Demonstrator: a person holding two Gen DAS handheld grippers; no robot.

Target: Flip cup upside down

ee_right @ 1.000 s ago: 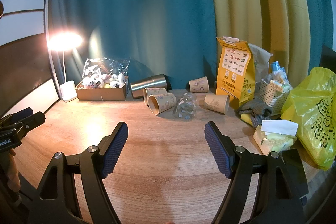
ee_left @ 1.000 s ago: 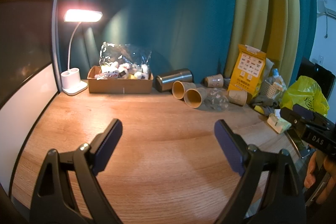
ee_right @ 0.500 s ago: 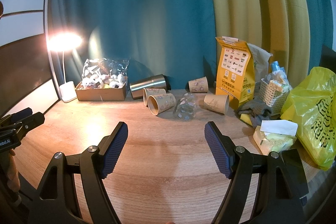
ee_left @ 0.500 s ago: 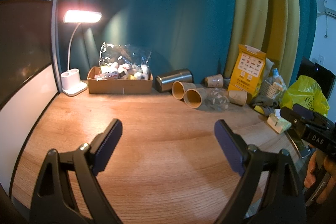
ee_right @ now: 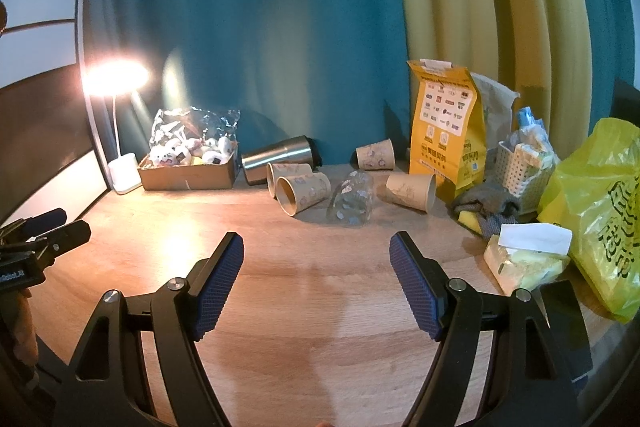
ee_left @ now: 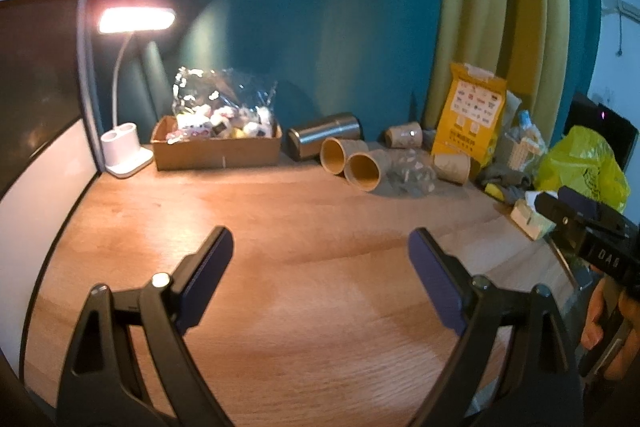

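Several brown paper cups lie on their sides at the back of the wooden table: two side by side [ee_right: 302, 193] [ee_left: 362, 171], one further back [ee_right: 375, 155] and one to the right [ee_right: 412, 191]. A clear glass cup [ee_right: 352, 199] lies between them, and a steel tumbler [ee_right: 278, 159] lies behind. My left gripper [ee_left: 320, 267] is open and empty above the near table. My right gripper [ee_right: 316, 267] is open and empty too, well short of the cups. The right gripper also shows at the right edge of the left wrist view [ee_left: 588, 231].
A cardboard box of wrapped items [ee_right: 188, 169] and a lit white desk lamp [ee_left: 124, 155] stand back left. A yellow paper bag [ee_right: 446, 131], a white basket [ee_right: 524, 171], a grey cloth, a tissue pack [ee_right: 524, 255] and a yellow plastic bag [ee_right: 600, 211] crowd the right side.
Both views have shifted slightly and are a little blurred, so both grippers are moving a bit. Nothing on the table has moved.
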